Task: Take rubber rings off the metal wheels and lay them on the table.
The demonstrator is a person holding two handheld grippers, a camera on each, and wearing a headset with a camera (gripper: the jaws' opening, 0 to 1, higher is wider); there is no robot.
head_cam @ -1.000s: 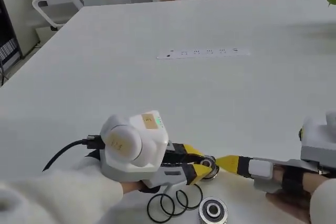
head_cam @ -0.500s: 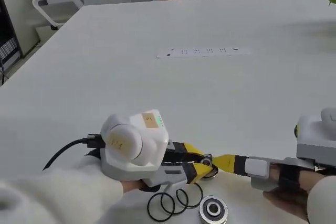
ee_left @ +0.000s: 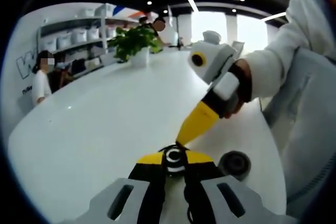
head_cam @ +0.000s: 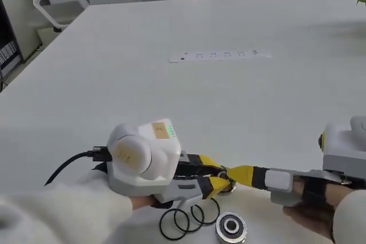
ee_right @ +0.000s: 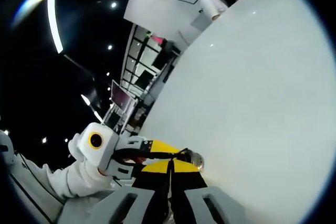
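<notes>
Step in hand: stripping the ring off the wheel that the grippers are sharing, low in the head view near the table (head_cam: 229, 101) edge.

- Left gripper (head_cam: 216, 174) is clamping the held wheel (ee_left: 174, 156) between its yellow tips, just above the tabletop.
- Right gripper (head_cam: 235, 174) is coming in from the person's right, jaws pressed together into one wedge, tip touching the held wheel's rim.
- The right gripper view is showing its own jaws closed with just a thin seam between them. Can't tell whether any rubber is caught in that seam.
- A dark band (ee_left: 175, 149) is showing around the held wheel, probably the rubber ring, so this one is likely not yet off.
- Loose rings (head_cam: 183, 221) are lying flat on the table just beside the left gripper, overlapping each other, so part of the job is looking done.
- The second wheel (head_cam: 231, 228) is sitting flat next to those rings. Too small to tell whether it is carrying a ring.

Next move, as a judgement: the right tip is going to need to hook under the band and peel it outward over the rim while the left holds the wheel steady. A thin, stretchy ring is likely to slip or snap back, so a slow pull is looking safer. After that, the ring is going beside the loose ones.
</notes>
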